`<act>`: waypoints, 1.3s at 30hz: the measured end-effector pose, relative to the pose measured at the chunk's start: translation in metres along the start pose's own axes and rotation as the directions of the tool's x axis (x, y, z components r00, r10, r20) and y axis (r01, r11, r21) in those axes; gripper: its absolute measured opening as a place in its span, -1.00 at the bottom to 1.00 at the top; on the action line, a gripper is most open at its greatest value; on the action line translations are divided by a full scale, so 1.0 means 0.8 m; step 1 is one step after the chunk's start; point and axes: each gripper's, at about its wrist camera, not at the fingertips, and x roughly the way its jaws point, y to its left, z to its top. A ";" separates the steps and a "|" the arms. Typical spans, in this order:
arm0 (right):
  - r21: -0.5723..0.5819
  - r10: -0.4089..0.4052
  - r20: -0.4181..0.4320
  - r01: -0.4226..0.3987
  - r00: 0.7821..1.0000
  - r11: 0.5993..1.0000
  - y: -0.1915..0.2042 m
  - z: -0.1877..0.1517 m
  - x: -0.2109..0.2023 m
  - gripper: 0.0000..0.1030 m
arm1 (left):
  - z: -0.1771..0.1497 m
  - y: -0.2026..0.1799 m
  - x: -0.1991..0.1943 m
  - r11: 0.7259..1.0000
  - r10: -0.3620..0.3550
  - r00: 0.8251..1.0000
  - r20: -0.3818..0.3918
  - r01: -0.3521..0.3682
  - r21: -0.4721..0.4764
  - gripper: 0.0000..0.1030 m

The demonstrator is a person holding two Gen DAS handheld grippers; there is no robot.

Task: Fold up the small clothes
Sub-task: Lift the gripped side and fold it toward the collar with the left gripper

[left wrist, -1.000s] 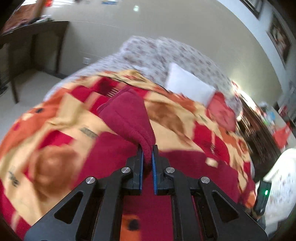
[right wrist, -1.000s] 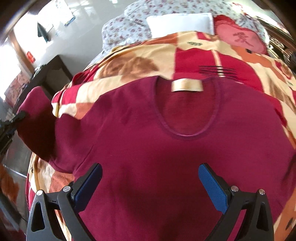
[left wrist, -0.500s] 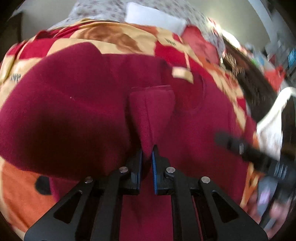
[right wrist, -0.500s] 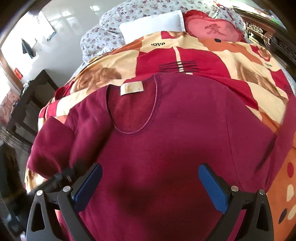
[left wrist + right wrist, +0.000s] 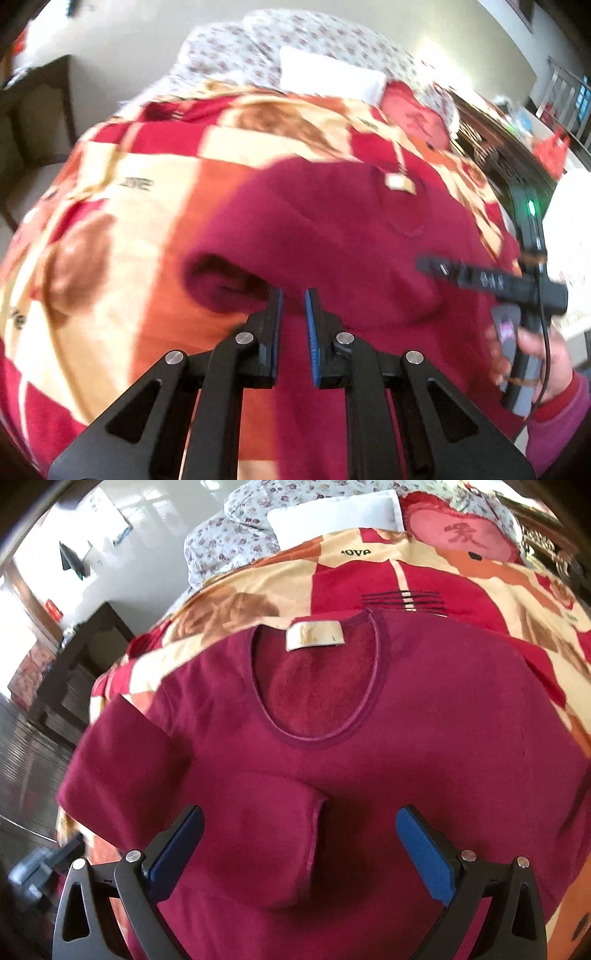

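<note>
Garment: the dark red fleece-lined long-sleeved top [image 5: 406, 775] lies flat, neckline away from you, on the red, orange and cream patterned blanket [image 5: 369, 572] covering the bed.

Neck label: the cream rectangular label [image 5: 314, 637] sits just inside the back of the top's neckline; it carries a small gold mark and one small character at its edge, too small to read.

Folded sleeve: the top's left sleeve [image 5: 266, 830] is laid across its chest, cuff edge near the middle of the top, below the neckline.

Blanket writing: the word "love" is printed upside down on the blanket, beyond the top's collar; more dark lettering shows in the left wrist view, blurred.

Cushion: the pink heart-shaped cushion [image 5: 458, 531], beyond the top at the head of the bed, bears one red Chinese character.

Pillow: the white rectangular pillow [image 5: 332, 513] lies left of the cushion.

Left gripper [image 5: 293, 314]: your jaws are parting, a narrow gap between the blue pads; no cloth is pinched between them, and the tips hover over the sleeve fold.

Right gripper [image 5: 299, 849]: your jaws stand wide apart above the top's chest, holding nothing.
</note>
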 end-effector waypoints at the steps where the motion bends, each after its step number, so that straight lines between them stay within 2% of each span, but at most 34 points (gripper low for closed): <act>1: -0.001 0.009 -0.014 -0.009 1.000 1.000 -0.002 -0.003 0.005 0.99 | 0.002 0.008 0.000 1.000 0.010 1.000 0.007 -0.010 -0.018 -0.79; 3: -0.010 -0.001 -0.036 0.000 0.999 1.000 -0.003 -0.008 0.017 0.97 | 0.006 0.023 0.005 0.998 0.022 1.000 -0.004 -0.022 -0.059 -0.79; 4: -0.029 -0.019 -0.015 0.018 1.000 0.999 -0.001 -0.010 0.019 0.93 | 0.007 0.028 0.006 0.997 0.023 1.000 -0.007 -0.024 -0.078 -0.79; 5: -0.053 -0.024 0.020 0.025 1.000 0.998 0.002 -0.012 0.018 0.69 | 0.007 0.032 0.006 0.995 0.024 1.000 -0.006 -0.024 -0.094 -0.79; 6: -0.081 -0.019 0.053 0.024 0.998 0.996 0.005 -0.013 0.015 -0.09 | 0.007 0.036 0.006 0.993 0.028 1.000 -0.004 -0.029 -0.111 -0.79; 7: -0.094 -0.007 0.058 0.012 0.998 0.996 0.007 -0.012 0.014 -0.55 | 0.008 0.036 0.006 0.993 0.034 0.999 -0.001 -0.034 -0.117 -0.79; 8: -0.088 0.007 0.051 -0.003 0.999 0.996 0.004 -0.010 0.013 -0.81 | 0.009 0.035 0.006 0.992 0.038 0.999 0.001 -0.038 -0.119 -0.79; 9: -0.088 0.050 0.046 -0.046 0.998 0.995 0.001 -0.006 0.009 -0.88 | 0.011 0.034 0.006 0.992 0.043 0.999 0.002 -0.042 -0.119 -0.79; 10: -0.086 0.080 0.044 -0.076 0.996 0.993 -0.003 -0.005 0.005 -0.88 | 0.012 0.033 0.006 0.992 0.046 0.999 0.003 -0.045 -0.122 -0.79; 12: -0.088 0.084 0.077 -0.077 0.993 0.993 -0.012 0.000 -0.017 -0.89 | 0.015 0.031 0.007 0.991 0.039 0.999 0.003 -0.038 -0.128 -0.79; 16: -0.092 -0.005 0.218 0.026 0.976 0.995 -0.041 0.014 -0.085 -0.89 | 0.019 0.026 0.005 0.991 0.041 0.999 0.026 -0.038 -0.130 -0.79; 19: -0.051 -0.130 0.256 0.148 0.958 0.988 -0.071 0.027 -0.101 -0.89 | 0.019 0.017 0.015 0.992 0.031 0.999 0.007 -0.030 -0.119 -0.79; 22: 0.001 -0.228 0.203 0.232 0.952 0.973 -0.106 0.029 -0.082 -0.89 | 0.017 0.001 0.035 0.995 0.041 0.999 -0.017 -0.042 -0.091 -0.79; 25: 0.010 -0.259 0.135 0.260 0.956 0.965 -0.126 0.024 -0.055 -0.89 | 0.019 -0.011 0.054 0.996 0.048 0.998 -0.045 -0.051 -0.070 -0.79; 28: 0.010 -0.274 0.117 0.275 0.955 0.962 -0.131 0.024 -0.057 -0.86 | 0.024 -0.018 0.067 0.997 0.065 0.997 -0.045 -0.067 -0.047 -0.79; 29: 0.020 -0.280 0.122 0.280 0.952 0.960 -0.130 0.025 -0.062 -0.76 | 0.025 -0.020 0.073 0.997 0.073 0.996 -0.049 -0.075 -0.037 -0.79; 31: 0.039 -0.283 0.163 0.281 0.945 0.959 -0.127 0.023 -0.078 -0.29 | 0.024 -0.019 0.089 0.994 0.107 0.991 -0.077 -0.109 -0.028 -0.79; 32: 0.039 -0.278 0.187 0.276 0.942 0.960 -0.124 0.023 -0.086 0.19 | 0.023 -0.015 0.101 0.991 0.125 0.987 -0.101 -0.129 -0.032 -0.79; 33: 0.035 -0.275 0.208 0.274 0.938 0.961 -0.119 0.023 -0.093 0.43 | 0.023 -0.011 0.111 0.990 0.132 0.984 -0.120 -0.137 -0.036 -0.79; 37: -0.018 -0.252 0.261 0.266 0.932 0.964 -0.094 0.023 -0.106 0.43 | 0.030 0.010 0.128 0.983 0.154 0.981 -0.121 -0.165 -0.085 -0.79; 39: -0.029 -0.223 0.282 0.240 0.933 0.970 -0.088 0.022 -0.108 0.43 | 0.036 0.021 0.130 0.979 0.139 0.981 -0.137 -0.157 -0.128 -0.79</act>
